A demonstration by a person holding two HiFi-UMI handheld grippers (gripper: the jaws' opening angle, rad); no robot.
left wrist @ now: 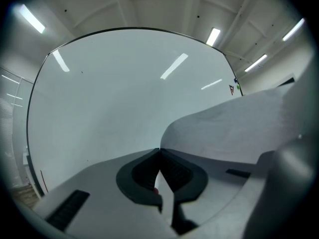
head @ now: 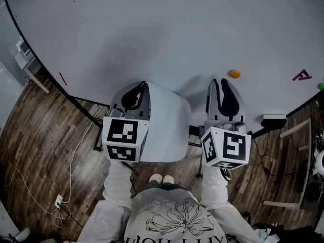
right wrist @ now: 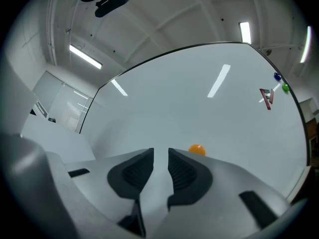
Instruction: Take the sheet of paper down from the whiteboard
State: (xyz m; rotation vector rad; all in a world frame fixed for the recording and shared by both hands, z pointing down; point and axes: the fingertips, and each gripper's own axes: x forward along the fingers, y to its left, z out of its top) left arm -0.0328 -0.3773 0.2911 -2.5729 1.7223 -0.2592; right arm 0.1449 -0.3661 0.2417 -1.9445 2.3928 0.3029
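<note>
1. Your left gripper point(head: 143, 85) has its jaws fully closed on the sheet of paper point(head: 169, 128). In the left gripper view the dark pads point(left wrist: 174, 171) meet at their tips, with a pale strip of the sheet pinched between them.
2. From that pinch, the sheet of paper bows out to the right of the left gripper. In the head view it hangs in front of the whiteboard's point(head: 152, 29) lower edge and over the wooden floor point(head: 45, 151). It fills the gap between your two grippers.
3. Whether the sheet's far edge touches the whiteboard cannot be told from these views.
4. Your right gripper point(head: 218, 82) has its jaws partly apart. The right gripper view shows a clear gap between the pads point(right wrist: 182, 171), with only bare whiteboard behind it, so this gripper grips nothing.
5. An orange magnet point(head: 234, 74) sits on the whiteboard just beyond and to the right of the right gripper's tips, apart from them.
6. A red mark point(head: 302, 76) is on the whiteboard further right, well apart from both grippers.
</note>
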